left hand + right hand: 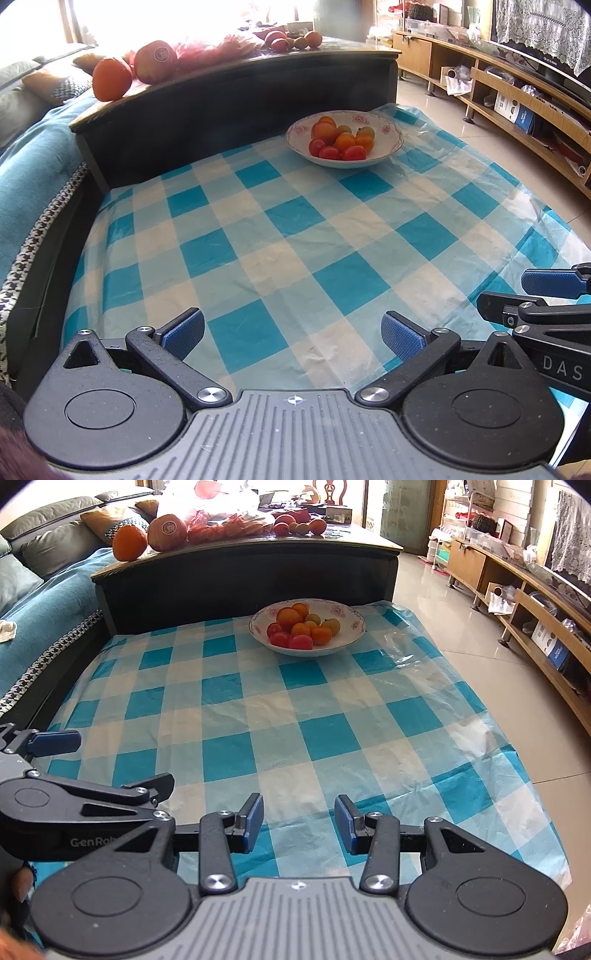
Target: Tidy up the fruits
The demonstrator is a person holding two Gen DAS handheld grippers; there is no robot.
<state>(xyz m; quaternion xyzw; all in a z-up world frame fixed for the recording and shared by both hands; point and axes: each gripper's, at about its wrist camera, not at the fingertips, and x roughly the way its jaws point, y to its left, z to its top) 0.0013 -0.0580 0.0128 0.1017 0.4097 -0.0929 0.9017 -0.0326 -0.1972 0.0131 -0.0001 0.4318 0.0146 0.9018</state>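
- While both claws are hovering low over the near end of the checked cloth [280,236], nothing is lying between their blue pads.
- The left claw [291,334] is standing wide apart, released and gripping nothing, its fingers pointing toward the far end of the cloth.
- The right claw [299,821] is standing at a narrower gap, also released and empty; only the blue-and-white checks are showing between its pads.
- The two claws are sitting side by side, close together: the right one is poking into the left camera's lower right corner, and the left one is poking into the right camera's lower left corner.
- A white bowl [388,142] with a pink flower pattern on its rim is resting on the far part of the cloth, well apart from both claws.
- The bowl is holding a heap of small fruits [341,142]: orange ones, red ones and a couple of yellow-green ones, touching one another.
- Behind the cloth a dark counter [258,572] is rising higher, and more fruit is sitting on its top.
- An orange [129,543] and a larger reddish fruit [167,532] with a round sticker are sitting next to each other at the counter's left corner.
- Further back on the counter a cluster of smaller fruits [301,526] is sitting beside red bags.
- A sofa with a teal blanket [33,158] is running along the left side.
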